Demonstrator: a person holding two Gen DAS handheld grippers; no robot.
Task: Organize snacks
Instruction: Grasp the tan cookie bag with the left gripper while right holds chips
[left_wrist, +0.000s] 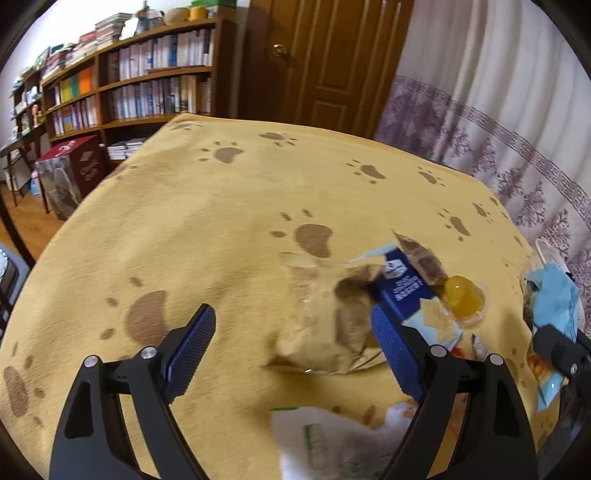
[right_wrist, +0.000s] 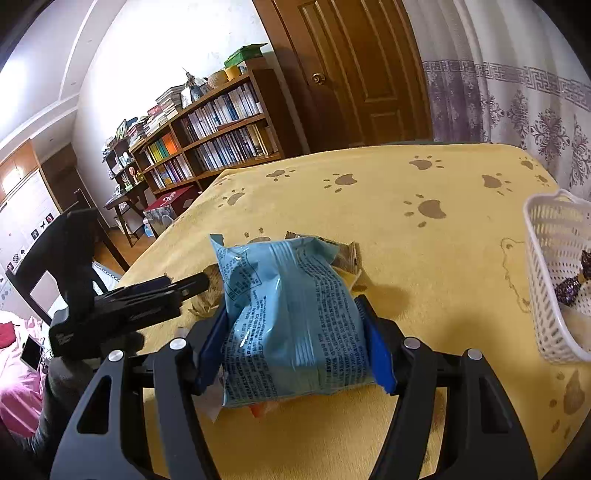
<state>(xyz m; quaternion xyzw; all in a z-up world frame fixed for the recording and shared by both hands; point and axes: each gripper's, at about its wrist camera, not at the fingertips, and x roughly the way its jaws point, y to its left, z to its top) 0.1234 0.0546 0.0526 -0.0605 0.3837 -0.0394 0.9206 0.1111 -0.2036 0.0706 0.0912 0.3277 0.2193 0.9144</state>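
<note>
Near the table's (right_wrist: 424, 173) right edge, the right gripper (right_wrist: 295, 332) is clamped across the middle of a blue bag (right_wrist: 291, 317), its blue pads (right_wrist: 376, 350) pressing both sides and lifting the bag clear of the yellow cloth. A white basket (right_wrist: 554, 280), holding a few dark wrapped sweets, stands just to the right at that edge, and is probably the bag's destination. The bag looks light, puffy and slick: the film creases under the pads, so a hard squeeze could crush what is inside, while a loose one could let it slide. Gripping across the full middle, as now, seems safest.

The left gripper (left_wrist: 291, 350) hangs with jaws spread wide, holding nothing, above the heap toward the table's near right part. A tan packet (left_wrist: 325, 325) lies between its fingers, soft and crumpled, best taken across its bulge. Beside it lie a navy packet (left_wrist: 406, 291) and a small, rigid jelly cup (left_wrist: 463, 299).
</note>
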